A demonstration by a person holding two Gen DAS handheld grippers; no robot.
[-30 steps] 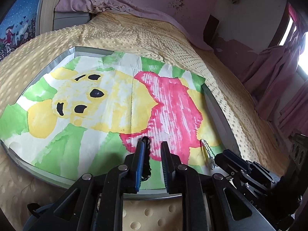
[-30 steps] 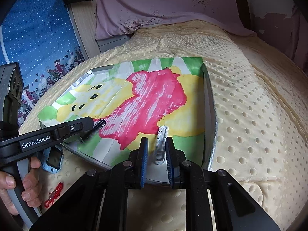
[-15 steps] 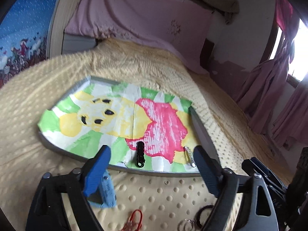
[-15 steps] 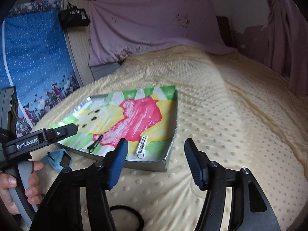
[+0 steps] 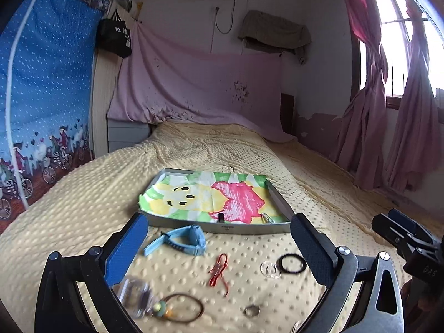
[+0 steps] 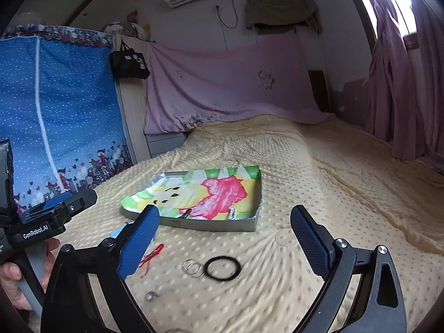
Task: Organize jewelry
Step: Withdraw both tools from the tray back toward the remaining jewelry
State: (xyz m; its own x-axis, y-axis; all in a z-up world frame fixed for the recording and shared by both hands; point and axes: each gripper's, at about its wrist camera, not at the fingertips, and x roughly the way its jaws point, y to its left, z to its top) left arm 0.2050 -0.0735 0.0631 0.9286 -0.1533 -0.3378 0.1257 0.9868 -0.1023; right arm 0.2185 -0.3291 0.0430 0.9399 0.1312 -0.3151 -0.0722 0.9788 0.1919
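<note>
Bedroom ahead of you: pink sheet [image 5: 194, 88] on the far wall, blue printed cloth [image 5: 41, 97] to your left. Yellow dotted blanket [image 5: 97, 194] covers the bed. Grey tray [image 5: 227, 229] with a cartoon liner lies beyond both tools. Blue watch [image 5: 188, 240], black ring [image 5: 292, 263] and red cord [image 5: 219, 270] lie loose between your fingertips. Your left gripper [image 5: 216, 244] and right gripper [image 6: 224, 238] are opening, jaws empty.

"GenRobot.AI" on the left gripper [image 6: 59, 205] body
</note>
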